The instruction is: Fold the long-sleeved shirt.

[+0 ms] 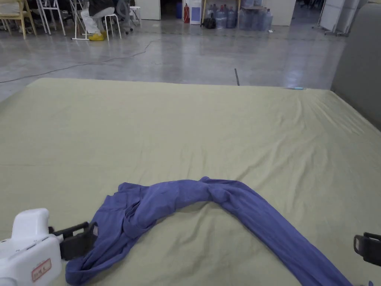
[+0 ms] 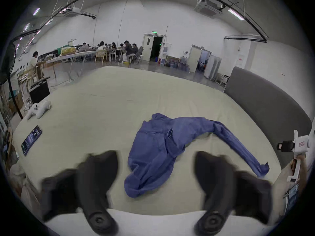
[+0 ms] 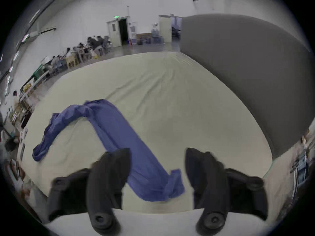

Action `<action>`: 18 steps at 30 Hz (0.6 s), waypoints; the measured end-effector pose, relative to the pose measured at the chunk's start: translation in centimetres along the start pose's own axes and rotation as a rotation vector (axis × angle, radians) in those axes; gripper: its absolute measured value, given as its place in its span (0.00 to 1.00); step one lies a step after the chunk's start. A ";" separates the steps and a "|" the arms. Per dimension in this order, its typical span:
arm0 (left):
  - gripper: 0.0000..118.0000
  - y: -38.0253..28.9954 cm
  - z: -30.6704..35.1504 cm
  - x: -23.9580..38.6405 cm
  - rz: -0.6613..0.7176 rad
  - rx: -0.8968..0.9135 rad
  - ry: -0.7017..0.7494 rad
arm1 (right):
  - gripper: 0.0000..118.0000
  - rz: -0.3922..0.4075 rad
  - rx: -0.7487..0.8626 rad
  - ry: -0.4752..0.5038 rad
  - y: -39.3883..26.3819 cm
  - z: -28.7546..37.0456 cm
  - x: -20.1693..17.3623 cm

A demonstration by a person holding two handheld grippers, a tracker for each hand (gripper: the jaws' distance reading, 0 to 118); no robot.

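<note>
- Risk: the blue shirt (image 1: 193, 212) lies bunched and twisted on the bed (image 1: 186, 130); a pinch from here could catch several layers at once and lock the twist into any fold.
- Risk: the long sleeve trails ahead of the right gripper (image 3: 157, 156); lifting by the cuff alone would probably drag the body into a rope.
- Both grippers are released, jaws wide apart, nothing between them (the left gripper (image 2: 156, 158) sits just short of the crumpled body).
- The shirt arcs from in front of the left gripper round to the right gripper, unfolded.
</note>
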State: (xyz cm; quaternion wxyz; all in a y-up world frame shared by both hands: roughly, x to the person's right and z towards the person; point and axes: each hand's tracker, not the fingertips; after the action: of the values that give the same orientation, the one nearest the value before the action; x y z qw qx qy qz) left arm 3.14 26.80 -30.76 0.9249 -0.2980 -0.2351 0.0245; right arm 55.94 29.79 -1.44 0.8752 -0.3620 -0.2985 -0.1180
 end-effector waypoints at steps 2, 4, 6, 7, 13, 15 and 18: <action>0.00 0.1 -0.3 1.4 -0.009 -0.011 0.059 | 0.04 0.050 0.007 -0.018 0.0 0.2 -3.0; 0.00 0.0 -1.2 2.5 -0.060 0.008 0.070 | 0.04 0.060 0.012 -0.023 -0.1 -0.6 -5.4; 0.00 0.1 -2.4 3.5 -0.072 -0.052 0.070 | 0.03 0.088 -0.043 0.021 0.0 -2.8 -6.2; 0.00 0.3 -3.1 3.4 -0.069 -0.061 0.070 | 0.03 0.085 -0.043 0.022 0.1 -3.6 -6.7; 0.00 3.3 -7.9 4.1 -0.072 -0.096 0.060 | 0.03 0.131 -0.041 0.059 1.2 -5.6 -10.8; 0.00 5.2 -9.9 3.8 -0.063 -0.112 0.067 | 0.03 0.136 -0.038 0.094 1.5 -5.4 -11.9; 0.68 7.7 -14.6 3.0 -0.042 -0.158 0.100 | 0.03 0.161 -0.053 0.117 1.7 -5.9 -12.9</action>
State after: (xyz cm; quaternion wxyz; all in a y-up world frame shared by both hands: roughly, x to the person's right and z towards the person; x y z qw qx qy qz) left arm 13.08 25.83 -44.23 0.9093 -0.3660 -0.1962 -0.0283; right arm 48.98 26.69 -13.51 0.8878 -0.4006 -0.2134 -0.0760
